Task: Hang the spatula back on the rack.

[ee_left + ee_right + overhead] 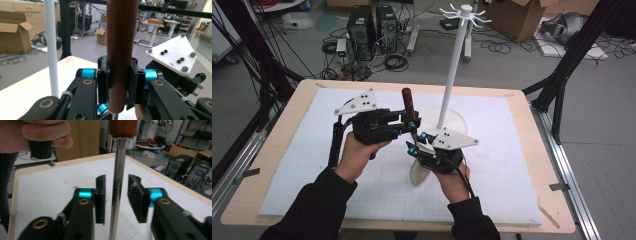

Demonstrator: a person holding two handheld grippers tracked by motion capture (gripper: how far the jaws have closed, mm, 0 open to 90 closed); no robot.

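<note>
Left gripper (120, 82): 2 jaws clamped on the wooden handle (121, 45) of a utensil, handle upright between the pads, its lower end just below them.

Right gripper (117, 195): jaws apart, a gap on each side of the utensil's metal shank (117, 195), which runs straight up between them into the handle above. Pads do not touch the shank.

High view: left gripper (409, 122) holds the handle (407, 102) upright; right gripper (417, 145) sits just below it, at the shank. Pale spoon-like blade (418, 172) hangs beneath the right jaws, over the white mat (492, 165).
</note>
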